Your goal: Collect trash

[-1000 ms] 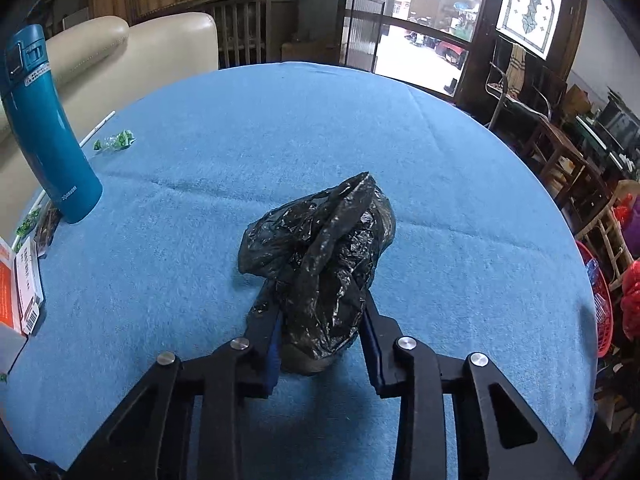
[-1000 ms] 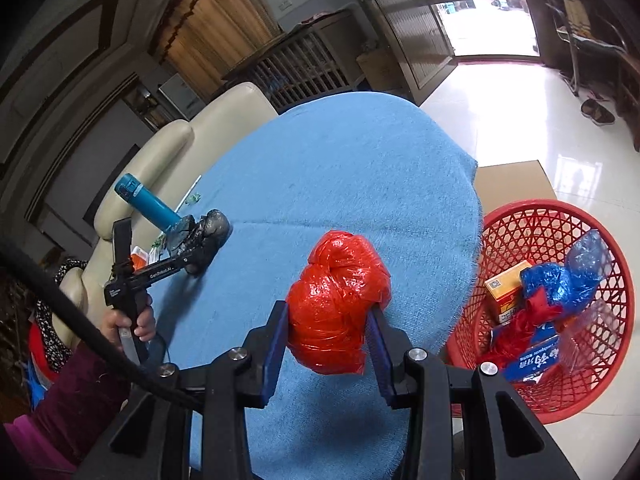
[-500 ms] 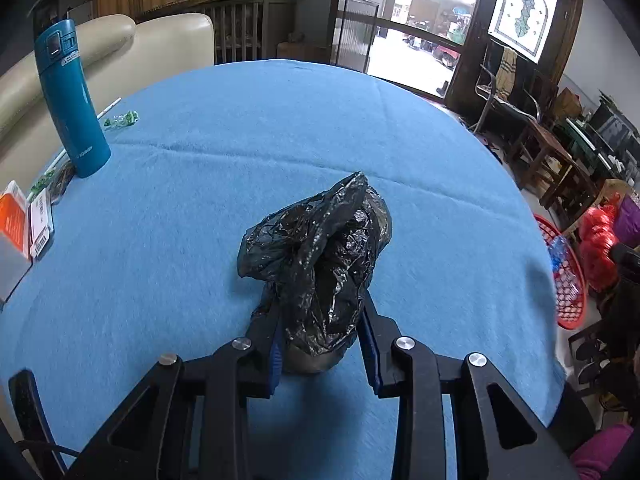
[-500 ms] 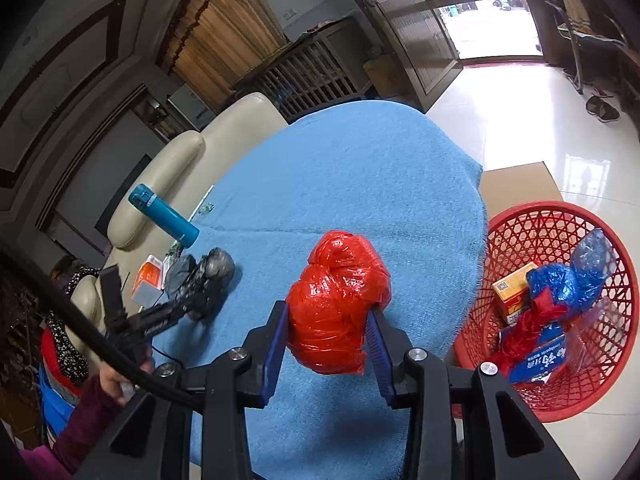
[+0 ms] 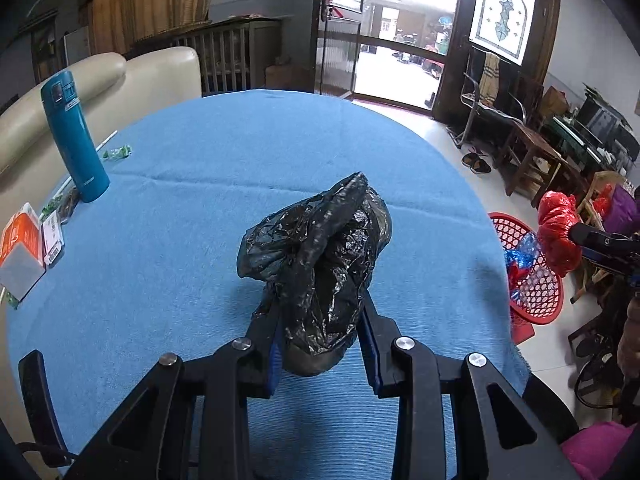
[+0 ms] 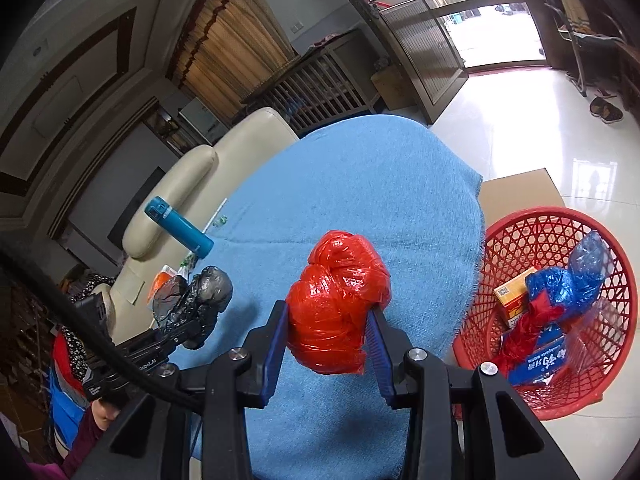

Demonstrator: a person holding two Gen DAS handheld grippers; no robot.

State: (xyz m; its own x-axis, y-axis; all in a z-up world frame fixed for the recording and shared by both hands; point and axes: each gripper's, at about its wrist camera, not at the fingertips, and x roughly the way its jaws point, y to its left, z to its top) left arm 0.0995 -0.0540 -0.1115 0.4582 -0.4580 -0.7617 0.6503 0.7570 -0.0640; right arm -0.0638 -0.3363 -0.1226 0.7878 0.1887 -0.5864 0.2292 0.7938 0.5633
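Flask in teal stands upright at the left of the blue-clothed table, with an orange-and-white carton lying near it at the cloth's left edge. Left gripper has its jaws pressed on a crumpled black bag, held over the middle of the cloth; whether the bag's underside touches the cloth is hard to judge from this angle. Right gripper clamps a knotted red bag above the table's near right edge. Beside the table on the pale floor sits a red basket, holding a blue bag, a yellow box and other scraps.
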